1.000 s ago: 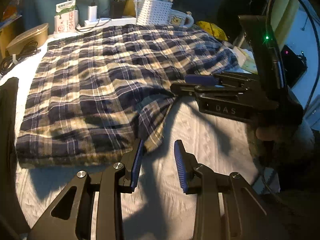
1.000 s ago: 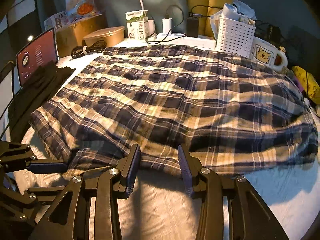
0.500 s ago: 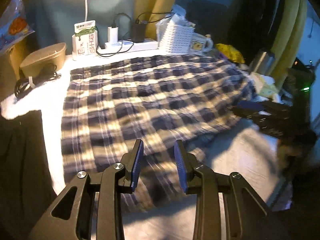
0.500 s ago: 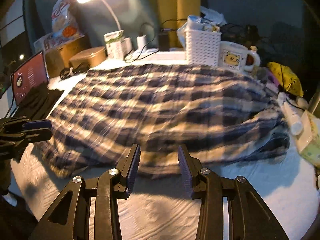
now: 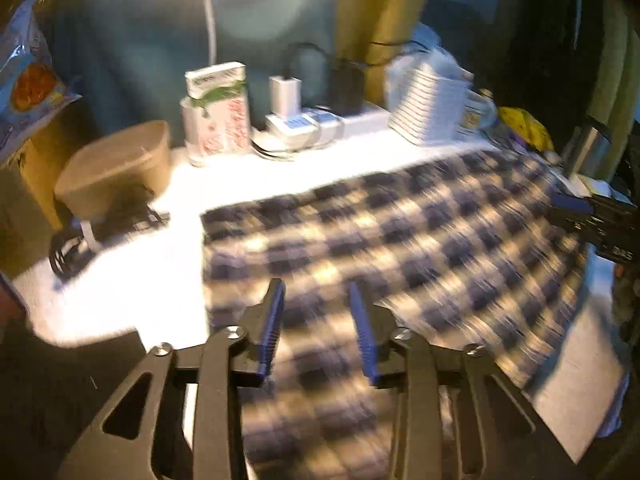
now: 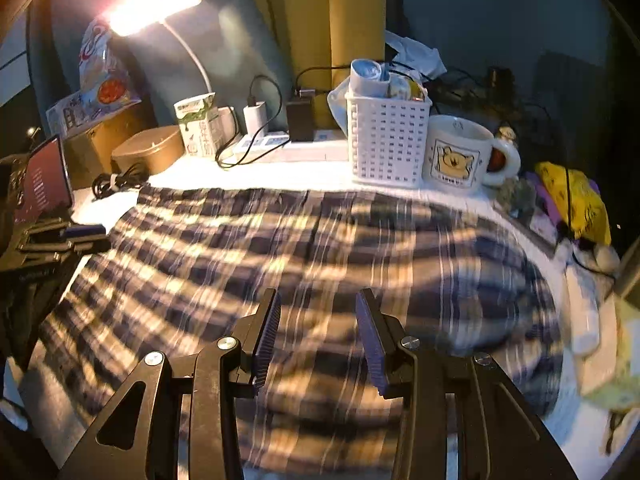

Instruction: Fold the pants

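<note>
Jaws of two grippers (left's opening) empty above one pants.

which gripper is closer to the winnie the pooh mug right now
Right. The mug stands at the far right of the table, beyond the plaid pants. The right gripper hovers over the pants on that side; the left gripper works the opposite, left side.

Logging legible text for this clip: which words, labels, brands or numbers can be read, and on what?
"DAS": partly readable on the right gripper, side of its body.
Carton: green and red print, too blurred to read.
Bear mug: small caption under the bear, unreadable.
Snack bag and dark red screen: print too small.
</note>
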`<move>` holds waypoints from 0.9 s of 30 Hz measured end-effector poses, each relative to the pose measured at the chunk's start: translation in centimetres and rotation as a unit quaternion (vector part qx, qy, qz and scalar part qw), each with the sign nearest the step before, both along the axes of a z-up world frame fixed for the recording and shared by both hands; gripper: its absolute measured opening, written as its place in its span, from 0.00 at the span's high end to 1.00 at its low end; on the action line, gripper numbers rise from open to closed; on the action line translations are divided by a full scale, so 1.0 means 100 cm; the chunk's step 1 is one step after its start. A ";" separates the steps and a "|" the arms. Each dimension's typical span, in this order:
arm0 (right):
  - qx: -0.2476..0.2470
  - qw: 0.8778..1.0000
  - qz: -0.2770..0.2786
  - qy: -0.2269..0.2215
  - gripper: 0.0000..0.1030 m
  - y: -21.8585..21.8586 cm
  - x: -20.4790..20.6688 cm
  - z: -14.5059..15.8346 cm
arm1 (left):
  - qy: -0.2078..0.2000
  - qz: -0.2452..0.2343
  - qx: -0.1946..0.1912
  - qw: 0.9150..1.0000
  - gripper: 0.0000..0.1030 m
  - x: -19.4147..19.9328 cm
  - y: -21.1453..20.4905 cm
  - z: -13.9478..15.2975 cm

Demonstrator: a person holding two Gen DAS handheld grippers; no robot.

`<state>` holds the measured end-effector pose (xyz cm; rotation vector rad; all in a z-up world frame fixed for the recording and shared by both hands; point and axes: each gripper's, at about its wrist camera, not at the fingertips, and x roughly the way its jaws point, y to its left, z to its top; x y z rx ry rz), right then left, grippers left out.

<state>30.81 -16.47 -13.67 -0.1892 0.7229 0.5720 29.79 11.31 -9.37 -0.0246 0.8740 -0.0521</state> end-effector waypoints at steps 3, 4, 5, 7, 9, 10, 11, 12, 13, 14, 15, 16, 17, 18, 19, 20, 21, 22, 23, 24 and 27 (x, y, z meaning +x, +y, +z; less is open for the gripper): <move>-0.002 1.000 -0.004 0.002 0.60 0.006 0.015 -0.001 | -0.004 0.015 0.001 1.000 0.52 0.017 0.018 -0.001; -0.003 1.000 -0.006 0.004 0.59 0.007 0.020 -0.002 | -0.004 0.016 -0.002 1.000 0.52 0.023 0.024 -0.002; -0.004 1.000 -0.009 0.006 0.57 0.007 0.024 -0.004 | 0.002 0.020 -0.003 1.000 0.52 0.031 0.030 -0.006; -0.002 1.000 -0.017 0.011 0.42 0.008 0.036 -0.007 | 0.008 0.022 -0.003 1.000 0.52 0.044 0.039 -0.014; 0.001 1.000 -0.022 0.017 0.41 0.008 0.046 -0.011 | 0.014 0.021 -0.004 1.000 0.52 0.052 0.043 -0.021; 0.000 1.000 -0.023 0.019 0.41 0.009 0.050 -0.013 | 0.025 0.027 -0.001 0.999 0.52 0.058 0.047 -0.027; 0.000 0.999 -0.024 0.021 0.41 0.009 0.054 -0.014 | 0.028 0.030 -0.001 0.999 0.52 0.060 0.050 -0.029; 0.000 0.999 -0.024 0.023 0.41 0.010 0.057 -0.016 | 0.029 0.030 -0.003 0.999 0.52 0.063 0.051 -0.032; 0.000 0.999 -0.024 0.025 0.41 0.011 0.061 -0.017 | 0.031 0.027 -0.008 0.999 0.52 0.066 0.053 -0.035; 0.000 0.999 -0.024 0.026 0.41 0.011 0.063 -0.018 | 0.031 0.025 -0.007 0.999 0.54 0.067 0.052 -0.035; -0.001 0.999 -0.023 0.028 0.41 0.012 0.065 -0.019 | 0.029 0.022 -0.007 0.999 0.67 0.068 0.051 -0.036; -0.002 0.999 -0.022 0.029 0.41 0.013 0.068 -0.020 | 0.031 0.019 -0.005 0.999 0.76 0.069 0.051 -0.038; -0.002 0.999 -0.022 0.030 0.41 0.014 0.070 -0.021 | 0.034 0.016 -0.004 0.999 0.90 0.071 0.050 -0.039; -0.002 0.999 -0.021 0.031 0.41 0.015 0.072 -0.023 | 0.034 0.014 -0.002 0.999 0.93 0.071 0.049 -0.040; -0.002 0.999 -0.021 0.032 0.41 0.015 0.074 -0.024 | 0.027 0.011 0.001 1.000 0.95 0.071 0.047 -0.038; -0.001 0.999 -0.021 0.033 0.41 0.015 0.075 -0.025 | 0.018 0.010 0.008 1.000 0.96 0.071 0.046 -0.034; -0.002 0.999 -0.024 0.040 0.41 0.016 0.076 -0.025 | 0.007 0.012 0.014 1.000 0.96 0.070 0.045 -0.030; -0.001 0.999 -0.024 0.040 0.41 0.015 0.078 -0.026 | -0.001 0.013 0.016 1.000 0.96 0.071 0.045 -0.025; 0.000 0.999 -0.023 0.039 0.41 0.015 0.079 -0.025 | -0.008 0.015 0.019 1.000 0.96 0.072 0.046 -0.021; 0.002 0.999 -0.023 0.038 0.41 0.015 0.079 -0.024 | -0.012 0.017 0.020 1.000 0.96 0.072 0.049 -0.018; 0.006 0.999 -0.025 0.039 0.41 0.015 0.086 -0.024 | -0.018 0.024 0.028 0.999 0.96 0.083 0.054 -0.017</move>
